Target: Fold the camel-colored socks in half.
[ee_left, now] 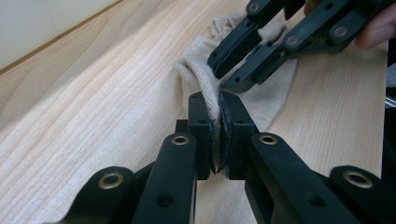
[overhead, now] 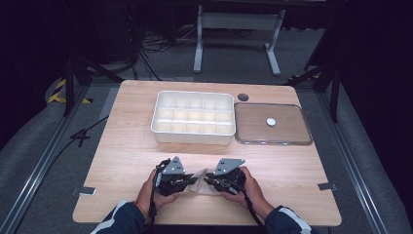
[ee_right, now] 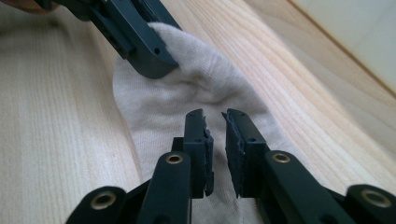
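Sock [overhead: 200, 180] lies on the table's [overhead: 126, 146] near edge between our grippers, the tray [overhead: 193, 117] and lid [overhead: 272, 123] well beyond. From the left gripper [ee_left: 218, 100], its pads pinch a ribbed fold, likely anchoring the cloth. From the right gripper [ee_right: 214, 116], jaws stand slightly parted over the sock with nothing between them, probably ready to regrip.
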